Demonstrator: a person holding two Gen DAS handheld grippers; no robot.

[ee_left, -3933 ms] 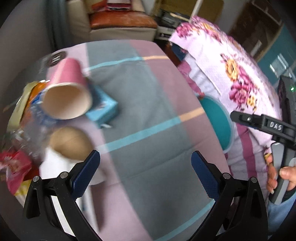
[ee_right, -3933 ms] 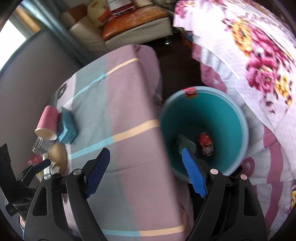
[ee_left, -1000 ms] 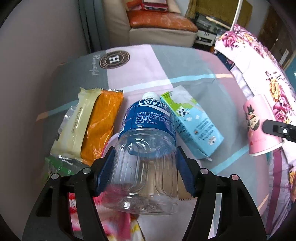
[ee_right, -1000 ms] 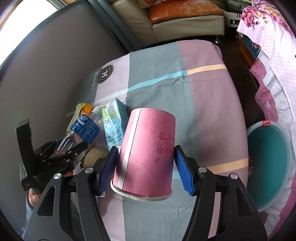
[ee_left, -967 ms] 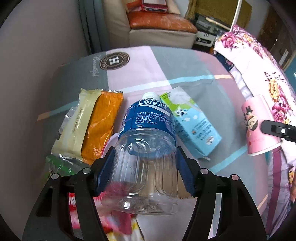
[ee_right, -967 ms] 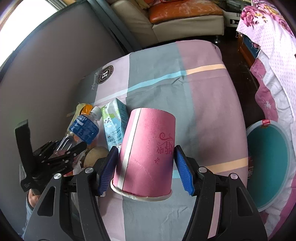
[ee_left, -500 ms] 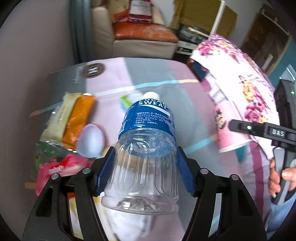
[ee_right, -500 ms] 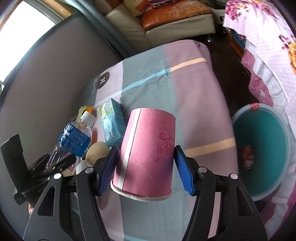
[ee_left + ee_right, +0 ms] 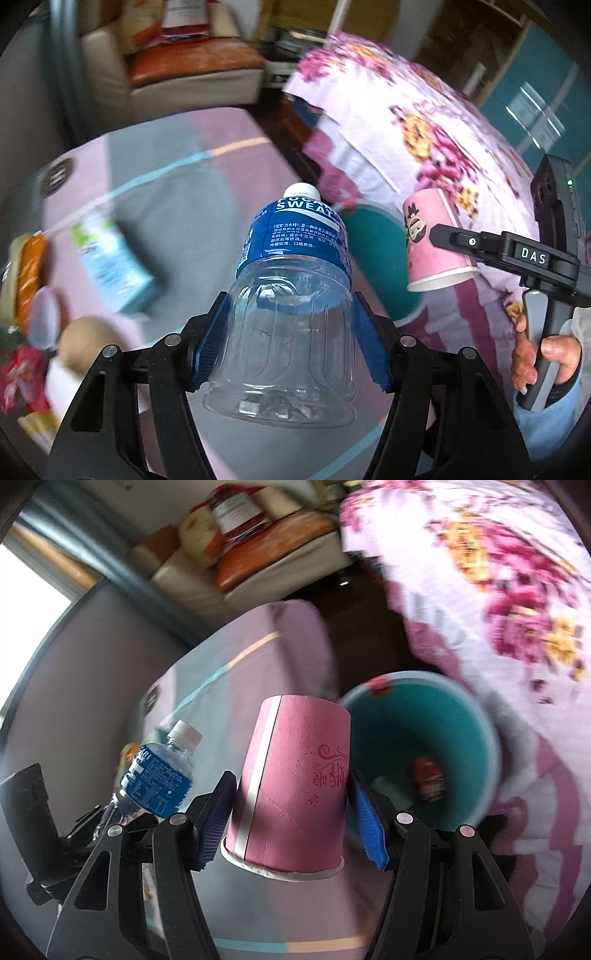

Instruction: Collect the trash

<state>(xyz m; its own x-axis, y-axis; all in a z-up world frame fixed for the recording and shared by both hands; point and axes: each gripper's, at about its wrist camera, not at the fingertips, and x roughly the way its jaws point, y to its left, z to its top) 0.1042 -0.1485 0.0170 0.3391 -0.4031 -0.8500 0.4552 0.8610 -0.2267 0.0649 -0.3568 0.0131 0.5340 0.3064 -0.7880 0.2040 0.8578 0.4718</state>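
Observation:
My left gripper (image 9: 290, 341) is shut on a clear plastic bottle (image 9: 288, 314) with a blue label and white cap, held above the striped table. My right gripper (image 9: 291, 818) is shut on a pink paper cup (image 9: 291, 790), its rim toward the camera. The cup (image 9: 436, 240) also shows at the right of the left wrist view, with the teal bin (image 9: 376, 251) behind it. In the right wrist view the teal bin (image 9: 461, 720) stands just right of the cup, with a red wrapper (image 9: 428, 779) inside it. The bottle (image 9: 157, 771) appears at the left there.
A blue milk carton (image 9: 114, 258), an orange snack bag (image 9: 31, 266), a brown cup (image 9: 85, 339) and red wrappers (image 9: 18, 380) lie on the table's left. A flowered bedspread (image 9: 424, 129) is to the right, a sofa (image 9: 177, 70) behind. A hand (image 9: 543, 350) grips the right tool.
Both grippers have swung to the right, off the trash pile toward the teal bin, each keeping its hold. The bin has come nearer in both views.

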